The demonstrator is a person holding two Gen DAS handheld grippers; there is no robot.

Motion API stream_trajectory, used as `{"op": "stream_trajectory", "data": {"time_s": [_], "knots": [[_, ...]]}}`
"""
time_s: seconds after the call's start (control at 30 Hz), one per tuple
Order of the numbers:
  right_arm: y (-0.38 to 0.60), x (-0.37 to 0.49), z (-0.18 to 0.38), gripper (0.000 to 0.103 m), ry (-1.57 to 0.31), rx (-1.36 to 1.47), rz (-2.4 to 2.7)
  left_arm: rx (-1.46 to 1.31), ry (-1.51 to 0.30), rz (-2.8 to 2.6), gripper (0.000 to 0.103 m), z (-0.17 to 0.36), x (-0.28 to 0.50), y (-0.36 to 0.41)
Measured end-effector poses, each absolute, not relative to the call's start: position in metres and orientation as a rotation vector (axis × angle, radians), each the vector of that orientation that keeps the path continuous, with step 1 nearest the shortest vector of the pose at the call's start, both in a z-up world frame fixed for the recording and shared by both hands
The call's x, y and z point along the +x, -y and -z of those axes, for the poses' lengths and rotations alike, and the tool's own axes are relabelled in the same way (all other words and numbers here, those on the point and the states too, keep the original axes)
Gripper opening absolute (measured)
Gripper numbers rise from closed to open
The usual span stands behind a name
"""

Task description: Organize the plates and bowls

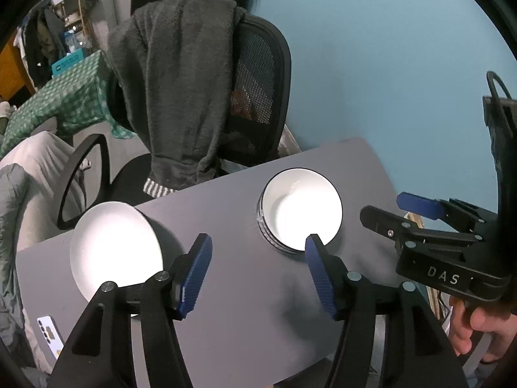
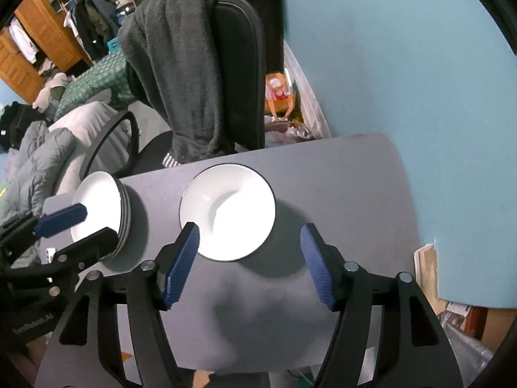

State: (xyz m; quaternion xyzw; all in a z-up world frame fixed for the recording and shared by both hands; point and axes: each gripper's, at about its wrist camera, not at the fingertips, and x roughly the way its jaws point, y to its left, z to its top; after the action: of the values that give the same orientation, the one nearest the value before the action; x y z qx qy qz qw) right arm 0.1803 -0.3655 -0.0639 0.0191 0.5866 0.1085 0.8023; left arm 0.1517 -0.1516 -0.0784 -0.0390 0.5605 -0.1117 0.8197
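Between the spread blue fingers of the left gripper, bare grey table is showing; the jaws are standing wide apart and gripping nothing. Just ahead of its right fingertip, a stack of bowls with white insides and dark rims is sitting on the table, the fingertip overlapping the stack's near rim, though whether it is touching cannot be told. Beyond its left finger, a stack of plates is resting near the table's left edge, looking like a single white disc from this view. Off to its right, the right gripper is hovering over the table with its jaws parted, one blue pad and one bare black tip showing, and a hand is wrapping its handle.

From the right wrist camera, the right gripper is likewise spreading wide and holding nothing. Its left finger is crossing in front of the near rim of the bowls, which are lying ahead and slightly left of the gap. Further left, the plates are showing several stacked edges, and the left gripper is hanging open in front of them. Behind the table, an office chair is carrying a dark grey garment draped over its back.
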Motion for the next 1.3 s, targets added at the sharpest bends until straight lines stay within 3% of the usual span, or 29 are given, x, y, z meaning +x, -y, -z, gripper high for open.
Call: {"op": "stream_trajectory", "data": {"time_s": [0.7,1.3], "knots": [[0.349,0.141,0.059,0.067,-1.269,0.108,-0.226,-0.073,-1.251,0.249,0.061,0.085,0.11,0.127],[0.373,0.147,0.076,0.067,-1.316,0.008,-0.23,-0.137,-1.313,0.246,0.062,0.104,0.135,0.145]]}}
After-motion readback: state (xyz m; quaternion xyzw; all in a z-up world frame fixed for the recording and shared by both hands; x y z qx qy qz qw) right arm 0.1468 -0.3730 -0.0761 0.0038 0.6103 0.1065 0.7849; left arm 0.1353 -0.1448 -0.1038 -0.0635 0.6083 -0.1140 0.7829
